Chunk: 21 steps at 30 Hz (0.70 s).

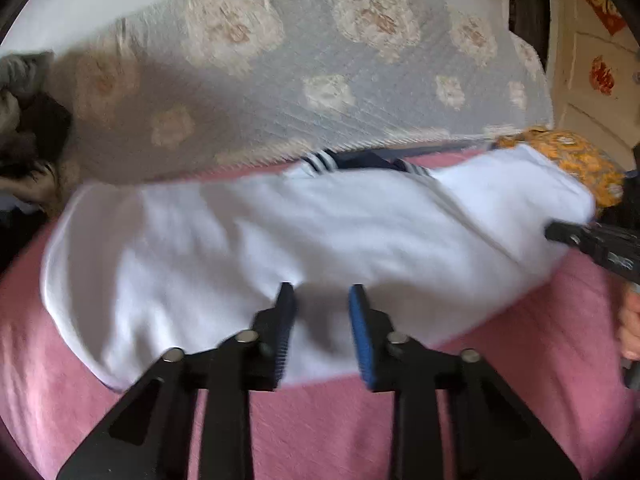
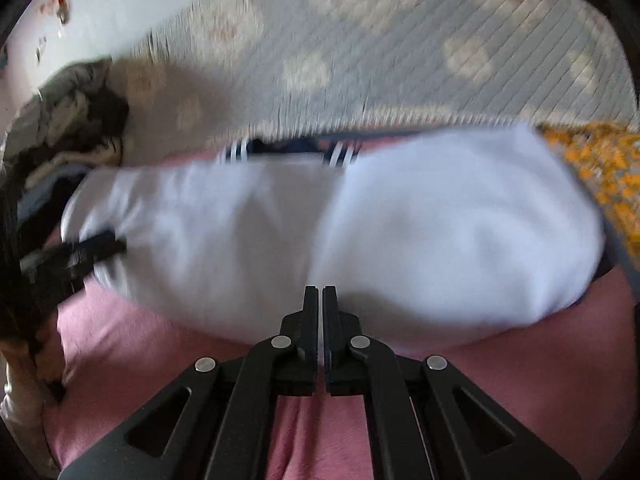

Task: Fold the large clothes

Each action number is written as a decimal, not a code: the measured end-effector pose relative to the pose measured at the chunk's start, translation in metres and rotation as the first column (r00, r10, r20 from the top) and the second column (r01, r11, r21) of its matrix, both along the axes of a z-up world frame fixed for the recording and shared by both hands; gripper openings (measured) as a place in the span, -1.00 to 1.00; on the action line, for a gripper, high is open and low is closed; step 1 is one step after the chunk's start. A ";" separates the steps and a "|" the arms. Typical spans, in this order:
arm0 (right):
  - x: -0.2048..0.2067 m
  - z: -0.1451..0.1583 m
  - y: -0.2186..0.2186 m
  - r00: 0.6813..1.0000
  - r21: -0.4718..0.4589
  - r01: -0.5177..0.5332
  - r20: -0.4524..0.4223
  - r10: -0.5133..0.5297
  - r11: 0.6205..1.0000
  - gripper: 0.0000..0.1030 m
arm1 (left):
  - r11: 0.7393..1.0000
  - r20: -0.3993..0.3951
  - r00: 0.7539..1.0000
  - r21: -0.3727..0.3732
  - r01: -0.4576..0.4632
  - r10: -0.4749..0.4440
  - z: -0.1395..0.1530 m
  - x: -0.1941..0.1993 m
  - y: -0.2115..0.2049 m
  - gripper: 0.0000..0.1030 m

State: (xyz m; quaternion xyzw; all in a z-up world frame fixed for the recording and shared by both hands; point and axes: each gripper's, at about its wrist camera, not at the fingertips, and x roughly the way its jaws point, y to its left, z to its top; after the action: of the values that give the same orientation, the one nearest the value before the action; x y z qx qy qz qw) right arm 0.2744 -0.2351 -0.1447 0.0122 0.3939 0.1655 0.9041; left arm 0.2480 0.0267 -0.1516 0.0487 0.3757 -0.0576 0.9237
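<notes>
A large white garment (image 1: 280, 236) lies folded into a long bundle across the pink bedcover (image 1: 320, 432). Its navy collar with white stripes (image 1: 352, 160) shows at the far edge. My left gripper (image 1: 321, 289) hovers over the garment's near edge, open, with a gap between its fingers and only flat cloth below. In the right wrist view the same garment (image 2: 400, 220) fills the middle. My right gripper (image 2: 322, 290) is shut at its near edge, with no fabric visibly caught. Each gripper shows in the other's view: the right one (image 1: 554, 234) at the garment's right end, the left one (image 2: 118, 244) at its left end.
A grey quilted blanket with pale flower patches (image 1: 320, 80) lies behind the garment. An orange patterned cloth (image 1: 576, 160) sits at the right end. A heap of dark and grey clothes (image 2: 68, 120) is piled at the left. A hand (image 1: 630, 328) shows at the right edge.
</notes>
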 end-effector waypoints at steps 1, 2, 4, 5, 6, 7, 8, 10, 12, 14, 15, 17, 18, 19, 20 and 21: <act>-0.001 0.003 -0.003 0.999 -0.027 0.024 0.029 -0.023 0.999 -0.95 | 0.998 -0.040 0.999 -0.059 0.034 -0.036 0.001 0.000 -0.001 -0.85; 0.001 0.003 -0.003 0.998 -0.047 0.039 0.042 -0.037 0.998 -0.95 | 0.992 -0.052 0.997 -0.111 0.059 -0.065 0.005 -0.001 -0.002 -0.89; 0.005 0.000 -0.007 0.997 -0.068 0.070 0.039 -0.067 0.995 -0.94 | 0.994 0.013 0.998 -0.088 0.064 -0.063 0.020 -0.007 -0.009 -0.89; 0.008 -0.003 -0.009 0.997 -0.057 0.072 0.019 -0.071 0.996 -0.94 | 0.997 0.027 0.998 -0.055 0.051 -0.049 0.024 -0.007 -0.014 -0.89; 0.010 -0.006 -0.012 0.998 -0.042 0.069 -0.004 -0.069 0.997 -0.94 | 0.999 0.003 0.999 -0.023 0.036 -0.035 0.024 -0.003 -0.019 -0.89; 0.012 -0.008 -0.013 0.997 -0.032 0.075 -0.016 -0.075 0.997 -0.94 | 0.999 -0.065 0.997 0.011 0.039 -0.039 0.017 0.006 -0.024 -0.92; 0.013 -0.009 -0.013 0.997 -0.030 0.079 -0.013 -0.079 0.996 -0.94 | 0.997 -0.141 0.987 0.015 0.075 -0.072 0.008 0.016 -0.028 -0.94; 0.011 -0.009 -0.010 0.997 -0.051 0.079 0.002 -0.079 0.996 -0.94 | 0.995 -0.253 0.965 0.052 0.080 -0.064 -0.013 0.034 -0.030 -0.98; 0.011 -0.013 -0.007 0.997 -0.063 0.078 0.010 -0.078 0.995 -0.94 | 0.994 -0.239 0.969 0.078 0.079 -0.058 -0.023 0.050 -0.030 -0.94; 0.008 -0.014 -0.010 0.997 -0.056 0.075 0.008 -0.075 0.996 -0.94 | 0.993 -0.210 0.977 0.102 0.065 -0.042 -0.023 0.066 -0.034 -0.94; 0.008 -0.014 -0.012 0.997 -0.045 0.076 0.006 -0.076 0.996 -0.94 | 0.995 -0.208 0.978 0.093 0.046 -0.026 -0.024 0.073 -0.035 -0.93; 0.010 -0.015 -0.015 0.997 -0.028 0.081 -0.003 -0.082 0.996 -0.94 | 0.994 -0.206 0.979 0.104 0.018 0.004 -0.026 0.086 -0.038 -0.93; 0.011 -0.017 -0.017 0.997 -0.017 0.082 -0.012 -0.082 0.997 -0.94 | 0.993 -0.206 0.978 0.118 0.011 0.013 -0.025 0.088 -0.040 -0.93; 0.012 -0.017 -0.019 0.996 -0.005 0.084 -0.017 -0.084 0.996 -0.94 | 0.993 -0.212 0.977 0.119 0.004 0.021 -0.022 0.088 -0.042 -0.94; 0.013 -0.017 -0.020 0.996 0.005 0.087 -0.020 -0.087 0.996 -0.94 | 0.995 -0.217 0.976 0.102 0.001 0.022 -0.017 0.084 -0.041 -0.94; 0.013 -0.017 -0.022 0.996 0.017 0.088 -0.023 -0.087 0.996 -0.94 | 0.997 -0.212 0.977 0.077 0.004 0.012 -0.010 0.080 -0.039 -0.94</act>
State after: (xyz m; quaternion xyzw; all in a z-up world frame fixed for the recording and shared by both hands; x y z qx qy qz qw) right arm 0.2876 -0.2567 -0.1619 0.0395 0.4013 0.1292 0.9059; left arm 0.3280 -0.0128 -0.1618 0.0772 0.4743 -0.0461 0.8757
